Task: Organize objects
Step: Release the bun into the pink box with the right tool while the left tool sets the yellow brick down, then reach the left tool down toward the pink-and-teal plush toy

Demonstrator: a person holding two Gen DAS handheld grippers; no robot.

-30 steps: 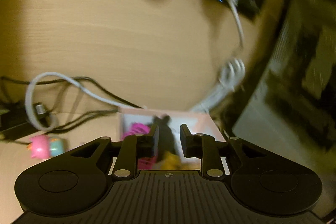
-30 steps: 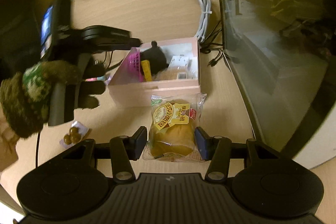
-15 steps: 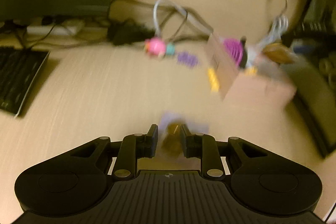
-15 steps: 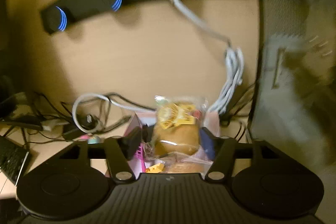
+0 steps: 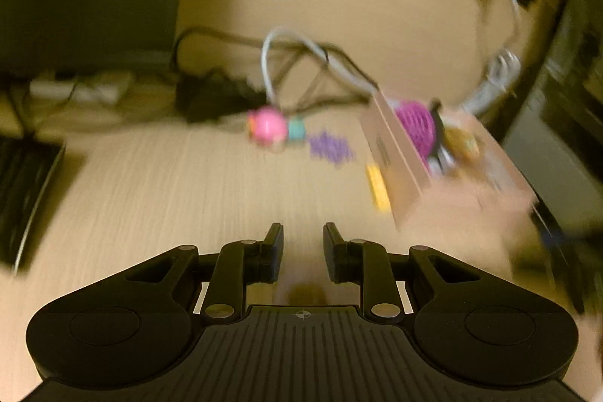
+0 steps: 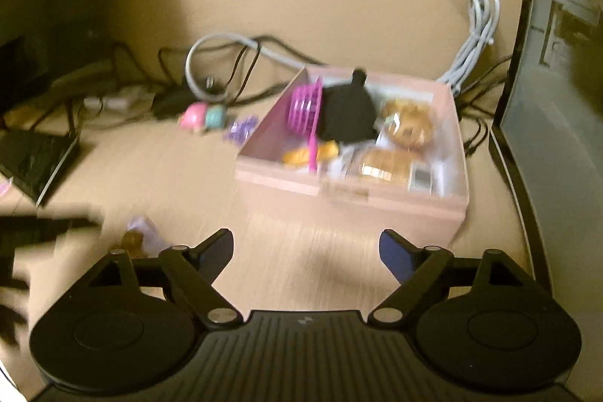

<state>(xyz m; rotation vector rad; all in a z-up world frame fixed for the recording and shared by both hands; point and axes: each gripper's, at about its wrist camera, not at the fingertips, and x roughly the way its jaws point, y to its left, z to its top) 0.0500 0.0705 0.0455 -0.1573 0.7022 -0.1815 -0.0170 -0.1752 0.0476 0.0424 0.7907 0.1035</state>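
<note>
bare desk (image 6: pixel 301 251) ahead, pink box (image 6: pixel 377 202) beyond, cables (image 6: pixel 226 63) behind

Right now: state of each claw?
Left claw: near shut, nothing gripped.
Right claw: opening, nothing between the jaws; bun lies in the box.

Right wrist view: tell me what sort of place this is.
Most likely a home or office computer desk. A light wooden desk top carries a keyboard at the left edge, a tangle of cables at the back, and what looks like a computer case on the right. A pink box of small items sits among them.
</note>
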